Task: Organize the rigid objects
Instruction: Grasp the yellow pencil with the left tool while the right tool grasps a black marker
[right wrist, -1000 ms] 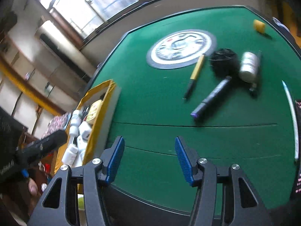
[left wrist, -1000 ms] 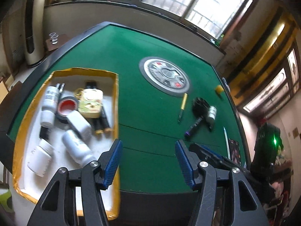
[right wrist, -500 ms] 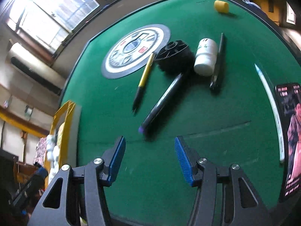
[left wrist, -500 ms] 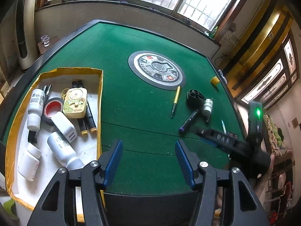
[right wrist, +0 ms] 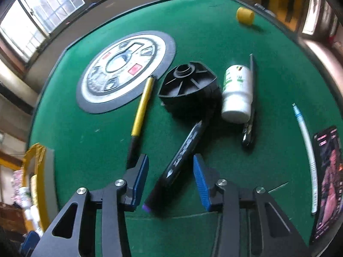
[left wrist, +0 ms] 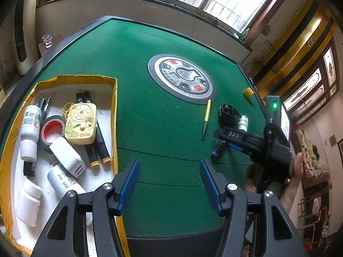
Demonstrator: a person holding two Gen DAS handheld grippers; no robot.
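A black marker (right wrist: 184, 150) with a purple end lies on the green table (right wrist: 85, 132). My right gripper (right wrist: 170, 160) hangs low over it with one blue pad on each side. Its jaws are closing, and a gap still shows on both sides of the marker. In the left wrist view a hand holds the right gripper (left wrist: 223, 138) above the marker's purple end (left wrist: 215, 153). My left gripper (left wrist: 169, 165) stands open and empty over the table's near edge, just right of the yellow-rimmed box (left wrist: 115, 111), which holds white bottles, markers, a tape roll and a yellow toy.
Close to the marker lie a yellow pen (right wrist: 142, 107), a black ribbed disc (right wrist: 188, 81), a white bottle (right wrist: 236, 90) and a black pen (right wrist: 250, 98). A yellow cap (right wrist: 245, 15) sits far back. A white pen (right wrist: 306, 147) and a phone (right wrist: 328, 171) lie right. A round panel (right wrist: 126, 68) marks the centre.
My right gripper has tilted down and dropped over the black marker, and its jaws have narrowed around it. The left gripper has drifted slightly and stayed open.
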